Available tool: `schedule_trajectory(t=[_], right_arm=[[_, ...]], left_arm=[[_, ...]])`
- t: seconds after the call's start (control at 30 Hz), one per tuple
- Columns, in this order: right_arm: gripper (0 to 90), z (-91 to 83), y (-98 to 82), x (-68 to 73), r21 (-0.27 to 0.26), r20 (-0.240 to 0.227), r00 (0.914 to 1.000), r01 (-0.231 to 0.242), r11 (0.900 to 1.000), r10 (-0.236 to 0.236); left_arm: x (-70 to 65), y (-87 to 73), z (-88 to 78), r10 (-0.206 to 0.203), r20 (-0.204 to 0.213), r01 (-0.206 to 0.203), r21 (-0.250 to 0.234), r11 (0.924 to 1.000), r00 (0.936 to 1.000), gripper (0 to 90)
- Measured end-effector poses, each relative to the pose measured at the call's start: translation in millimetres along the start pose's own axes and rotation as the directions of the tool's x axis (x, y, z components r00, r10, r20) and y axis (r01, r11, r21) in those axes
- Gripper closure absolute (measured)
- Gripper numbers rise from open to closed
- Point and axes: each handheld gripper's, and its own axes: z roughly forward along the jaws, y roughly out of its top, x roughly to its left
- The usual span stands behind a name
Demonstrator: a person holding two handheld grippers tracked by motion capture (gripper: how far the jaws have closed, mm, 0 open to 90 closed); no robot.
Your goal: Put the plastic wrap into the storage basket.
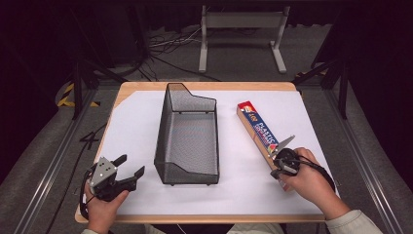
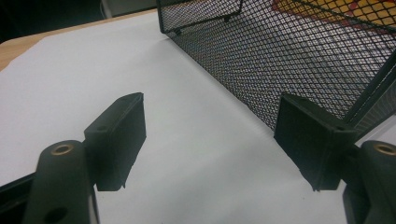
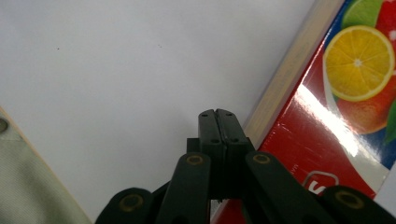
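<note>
A long plastic-wrap box [image 1: 258,129] with fruit printed on it lies aslant at the right of the table. My right gripper [image 1: 280,170] hangs over its near end. In the right gripper view its jaws [image 3: 218,114] are shut flat against each other with nothing between them, just beside the box's [image 3: 336,116] pale edge. A black wire-mesh basket [image 1: 187,131] stands in the middle. At the near left my left gripper [image 1: 131,165] is open above the paper. In the left gripper view it [image 2: 212,100] is spread wide, with the basket's mesh wall [image 2: 289,56] close on the right.
White paper [image 1: 131,122] covers the wooden table, whose edge shows at the front and back. A pale sleeve [image 3: 28,186] sits at the lower left of the right gripper view. A metal stand [image 1: 241,34] and cables lie on the floor beyond the table.
</note>
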Motion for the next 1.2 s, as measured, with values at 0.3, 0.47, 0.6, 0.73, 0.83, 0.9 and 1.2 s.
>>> schedule_trajectory(t=[0.3, 0.47, 0.6, 0.73, 0.83, 0.9, 1.2], right_arm=[[66.6, -17.0, 1.6, -1.0, -0.215, -0.086, 0.9932, -0.095, 0.972, 0.079], [48.0, -30.0, 0.3, -3.4, -0.389, -0.147, 0.9762, -0.205, 0.898, 0.16], [35.4, -37.9, -1.5, -6.5, -0.537, -0.144, 0.9698, -0.244, 0.807, 0.197], [27.8, -39.8, 1.5, -10.0, -0.604, -0.141, 0.9637, -0.265, 0.752, 0.227], [24.4, -39.9, 8.5, -15.2, -0.627, -0.125, 0.958, -0.278, 0.728, 0.258], [23.2, -39.6, 13.4, -18.1, -0.632, -0.108, 0.9533, -0.285, 0.721, 0.282], [22.7, -29.0, 40.0, -41.8, -0.584, -0.03, 0.9343, -0.305, 0.753, 0.355]], left_arm=[[0.2, 1.6, 1.4, -0.005, -0.001, 0.005, -0.005, 1.0, 1.0, 25.7], [-0.6, 2.2, 2.4, 0.0, 0.002, 0.0, -0.009, 1.0, 1.0, 25.7], [0.2, 2.3, 2.3, -0.005, 0.001, 0.005, -0.009, 0.9999, 1.0, 25.7], [-0.5, 2.7, 3.5, -0.003, 0.002, 0.003, -0.006, 1.0, 1.0, 25.7], [-0.5, 2.5, 3.2, -0.001, 0.002, 0.001, -0.005, 1.0, 1.0, 25.7], [-0.2, 2.5, 2.9, -0.003, 0.002, 0.003, -0.01, 0.9999, 1.0, 25.7], [0.7, 2.2, 1.6, -0.005, 0.0, 0.005, -0.011, 0.9999, 1.0, 25.7]])
